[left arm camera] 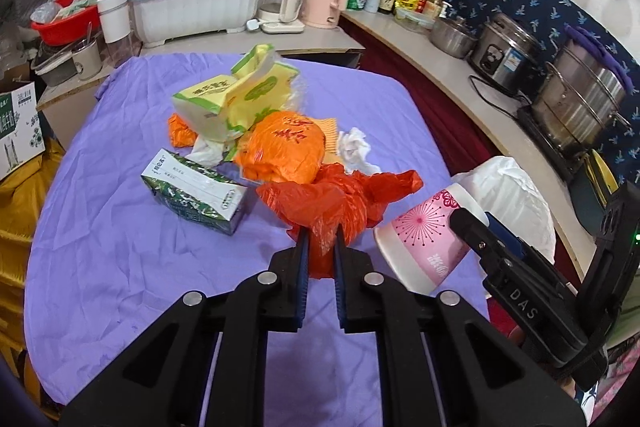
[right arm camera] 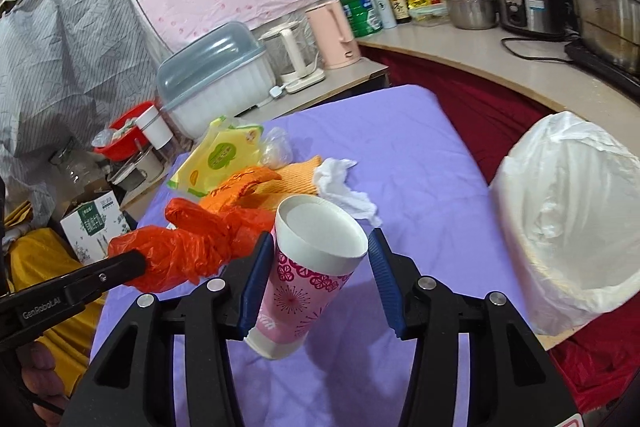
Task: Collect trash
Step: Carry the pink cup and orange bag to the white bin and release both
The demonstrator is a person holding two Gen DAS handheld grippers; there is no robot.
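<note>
Left wrist view: left tongs (left arm camera: 320, 239) clamped on one crinkly red plastic bag (left arm camera: 340, 199). Beyond the tips, one glossy orange bag (left arm camera: 284, 147), two yellow-green tissue packs (left arm camera: 232, 99), one green carton (left arm camera: 196, 191), crumpled white tissue (left arm camera: 354, 145), all on wrinkled purple cloth (left arm camera: 120, 247).

Right wrist view: right tongs (right arm camera: 320, 251) wide apart, flanking one pink floral paper cup (right arm camera: 308, 275), tilted. Right of them, one white-lined bin (right arm camera: 568, 227). Red bag (right arm camera: 192, 247) just left.
</note>
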